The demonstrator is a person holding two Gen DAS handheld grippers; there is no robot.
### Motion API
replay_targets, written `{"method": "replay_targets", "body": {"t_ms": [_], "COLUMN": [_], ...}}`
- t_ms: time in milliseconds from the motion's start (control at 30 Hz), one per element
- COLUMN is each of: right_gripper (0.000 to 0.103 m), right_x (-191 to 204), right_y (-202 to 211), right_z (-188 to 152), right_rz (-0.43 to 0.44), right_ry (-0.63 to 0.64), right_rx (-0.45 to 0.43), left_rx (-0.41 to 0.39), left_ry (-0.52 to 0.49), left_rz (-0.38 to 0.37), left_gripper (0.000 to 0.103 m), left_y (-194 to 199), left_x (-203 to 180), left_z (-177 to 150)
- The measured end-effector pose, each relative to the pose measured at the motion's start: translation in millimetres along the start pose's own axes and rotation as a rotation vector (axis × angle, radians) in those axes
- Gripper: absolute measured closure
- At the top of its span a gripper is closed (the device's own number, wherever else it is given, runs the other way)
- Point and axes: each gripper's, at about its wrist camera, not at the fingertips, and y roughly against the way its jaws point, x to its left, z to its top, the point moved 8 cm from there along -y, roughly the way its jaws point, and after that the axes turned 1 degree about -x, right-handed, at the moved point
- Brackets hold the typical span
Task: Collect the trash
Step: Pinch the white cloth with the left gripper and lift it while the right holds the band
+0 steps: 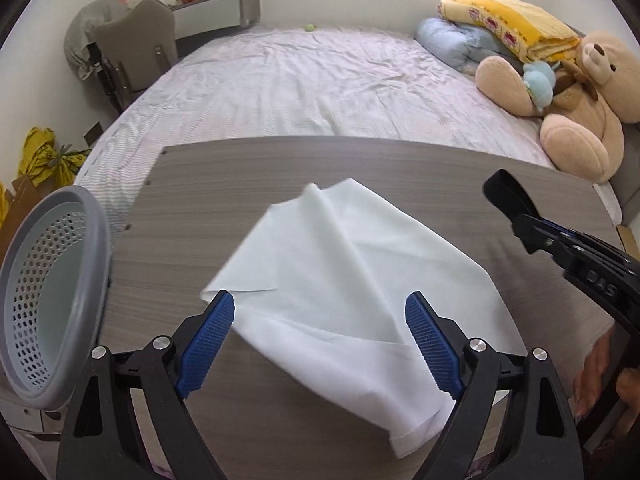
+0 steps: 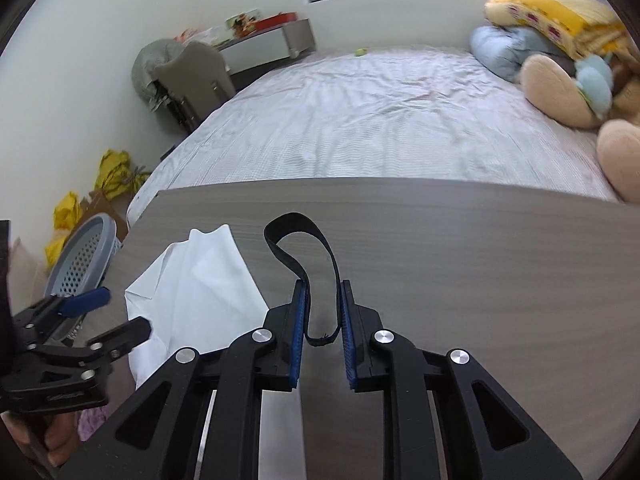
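A crumpled white sheet lies on the grey wooden table; it also shows in the right wrist view. My left gripper is open, its blue pads either side of the sheet's near part, just above it. My right gripper is shut on a black strap, whose loop sticks out past the fingertips above the table. The strap also shows in the left wrist view, to the right of the sheet. A grey perforated basket stands at the table's left edge.
A bed with a pale sheet lies beyond the table, with a teddy bear, folded blankets and a small green ball. A chair and yellow bags stand at the left wall.
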Motion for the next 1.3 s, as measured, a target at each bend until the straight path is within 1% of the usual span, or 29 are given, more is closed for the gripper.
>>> {"method": "replay_targets", "body": {"t_ms": [133, 200, 333, 400, 467, 500, 533, 567, 600, 633, 667, 700, 733, 767, 867, 933, 1100, 1300], "right_gripper": [0.087, 0.087, 0.087, 0.087, 0.087, 0.087, 0.087, 0.087, 0.087, 0.087, 0.087, 0.087, 0.087, 0.087, 0.087, 0.087, 0.087, 0.087], "right_x": [-10.6, -11.6, -12.4, -12.4, -11.4, -11.5, -11.8, -12.3, -13.9, -14.5, -15.9, -16.7, -18.0, -18.4, -18.4, -15.1, 3.2, 49.4], "right_y": [13.8, 17.1, 22.4, 24.6, 25.9, 25.8, 26.0, 26.2, 26.3, 27.0, 28.1, 29.0, 30.7, 32.5, 36.5, 39.9, 41.9, 35.7], "right_z": [-13.9, -19.3, -24.0, -24.2, -25.6, -26.4, -27.3, -28.1, -29.1, -29.5, -30.2, -30.7, -31.3, -31.9, -31.9, -31.9, -29.3, -20.2], "right_rz": [0.004, 0.011, 0.035, 0.048, 0.054, 0.054, 0.053, 0.052, 0.048, 0.045, 0.043, 0.041, 0.042, 0.041, 0.038, 0.039, 0.059, 0.102], "right_ry": [-0.037, -0.041, -0.06, -0.072, -0.074, -0.075, -0.076, -0.078, -0.084, -0.09, -0.1, -0.108, -0.117, -0.123, -0.128, -0.127, -0.111, -0.056], "right_rx": [-0.007, -0.006, -0.021, -0.028, -0.03, -0.028, -0.026, -0.023, -0.019, -0.018, -0.018, -0.019, -0.021, -0.022, -0.026, -0.029, -0.028, -0.03], "left_rx": [0.033, 0.05, 0.081, 0.064, 0.07, 0.068, 0.059, 0.05, 0.041, 0.036, 0.031, 0.027, 0.029, 0.034, 0.051, 0.044, -0.037, -0.139], "left_ry": [-0.02, -0.033, -0.049, -0.065, -0.06, -0.057, -0.064, -0.071, -0.08, -0.09, -0.1, -0.113, -0.119, -0.122, -0.098, -0.08, -0.048, 0.012], "left_rz": [-0.02, -0.017, 0.0, 0.017, -0.002, 0.001, -0.003, -0.009, -0.018, -0.025, -0.033, -0.045, -0.051, -0.057, -0.07, -0.076, -0.064, -0.03], "left_gripper": [0.016, 0.014, 0.013, 0.012, 0.014, 0.016, 0.021, 0.031, 0.036, 0.047, 0.063, 0.072, 0.093, 0.101, 0.101, 0.101, 0.101, 0.101], "left_y": [-11.7, -16.8, -27.8, -27.3, -27.0, -27.0, -26.2, -25.1, -23.3, -22.0, -20.6, -18.6, -18.0, -18.0, -16.0, -9.8, 23.6, 66.7], "left_x": [-15.2, -20.1, -25.1, -26.7, -29.7, -30.2, -32.1, -34.6, -38.0, -41.9, -45.5, -49.8, -52.0, -53.8, -49.0, -42.1, -17.5, 32.1], "left_z": [-6.7, -11.5, -20.6, -21.4, -21.7, -21.1, -20.1, -19.4, -19.1, -18.8, -17.9, -18.0, -17.7, -17.9, -19.1, -18.8, -3.5, 17.6]}}
